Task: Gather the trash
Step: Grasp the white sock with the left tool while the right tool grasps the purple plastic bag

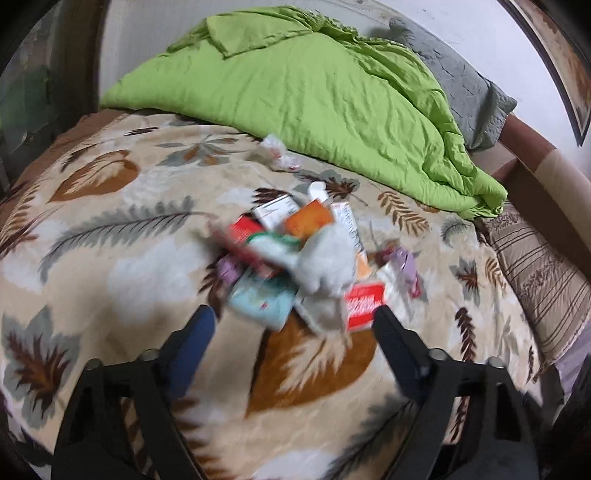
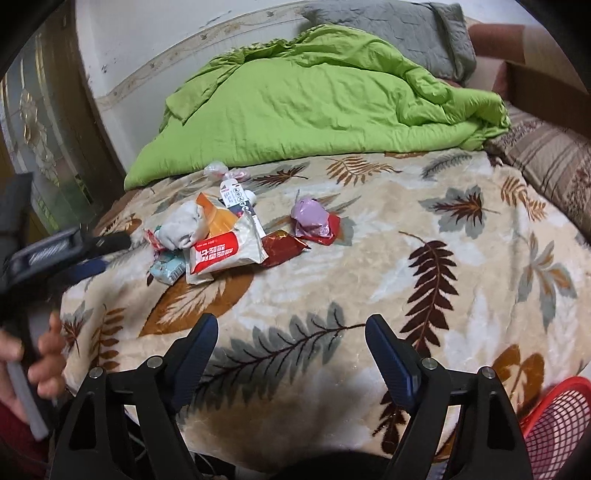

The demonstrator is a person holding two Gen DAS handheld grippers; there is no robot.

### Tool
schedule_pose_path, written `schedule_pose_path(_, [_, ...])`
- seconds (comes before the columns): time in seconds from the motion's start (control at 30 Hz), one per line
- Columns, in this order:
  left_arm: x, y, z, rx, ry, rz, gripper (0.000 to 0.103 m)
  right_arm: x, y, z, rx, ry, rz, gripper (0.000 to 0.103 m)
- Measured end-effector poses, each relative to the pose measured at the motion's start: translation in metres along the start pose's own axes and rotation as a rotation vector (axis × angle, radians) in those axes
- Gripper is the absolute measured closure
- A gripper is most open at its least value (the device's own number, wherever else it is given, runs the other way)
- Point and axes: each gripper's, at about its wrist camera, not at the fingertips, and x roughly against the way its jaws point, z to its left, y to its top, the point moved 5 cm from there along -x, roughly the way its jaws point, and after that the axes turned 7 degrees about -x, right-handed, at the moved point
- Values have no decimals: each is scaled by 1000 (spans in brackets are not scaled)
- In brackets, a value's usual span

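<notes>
Bed, leaf-patterned blanket (image 2: 369, 236): cream ground with brown, grey and orange leaves; carries all items listed.

Trash heap (image 2: 214, 240): one loose pile on the blanket, toward the near-left part of the bed in the right wrist view. Contents:
- white-and-red packet (image 2: 221, 253), flat, at the near edge of the pile;
- crumpled white wad (image 2: 183, 227) on top, left of the packet;
- orange wrapper (image 2: 214, 214) behind the wad;
- pale blue packet (image 2: 168, 268) at the near-left corner;
- dark red foil wrapper (image 2: 282, 246), touching the packet's right side;
- lilac wad (image 2: 309, 218) on a red wrapper, just right of the foil;
- clear crumpled plastic (image 2: 221, 170), apart from the pile, close to the quilt.

Green quilt (image 2: 314, 99): bunched along the far side of the bed, grey pillow (image 2: 399, 33) behind it.

Red mesh basket (image 2: 557, 424): off the bed's near-right corner.

Left gripper (image 1: 295, 325): jaws apart, nothing between the pads. Pile lies directly ahead of the tips, its near edge level with them; the left wrist view is motion-blurred. From the right wrist view the tips sit at the pile's left edge; contact cannot be told.

Right gripper (image 2: 291, 332): jaws apart, empty, over bare blanket. Pile lies well ahead and to the left.

Person's hand (image 2: 44, 354): lower left, on the left gripper's handle.
</notes>
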Motion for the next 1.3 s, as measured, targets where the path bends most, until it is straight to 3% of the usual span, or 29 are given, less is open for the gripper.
schedule_pose_path(0.2, [-48,26,-26,-107,28,47,22,3,1,-11,-56,16,-2,17])
schedule_pose_path(0.33, [-81,27,-24,-138,87,105,55,2,2,-14,-70,26,6,17])
schedule_pose_path(0.43, [-80,26,-17,-102,67,88,65,-1,4,-16,-84,47,28,17])
schedule_pose_path(0.67, [-38,18,-16,-102,46,-26,67,-20,47,-20,-78,69,15,19])
schedule_pose_path(0.87, [-11,1,-29,-150,44,-105,67,-82,86,-17,-60,91,98,24])
schedule_pose_path(0.93, [-8,-2,-33,-168,42,-124,67,-106,90,-15,-38,90,130,32])
schedule_pose_path(1.2, [-10,-9,-36,-212,83,-155,67,-169,105,-8,53,3,174,37])
schedule_pose_path(1.27, [-13,-11,-37,-218,86,-151,67,-181,102,-9,74,-32,196,41])
schedule_pose_path(1.3, [-14,-12,-37,-221,86,-149,67,-185,99,-10,78,-43,210,50])
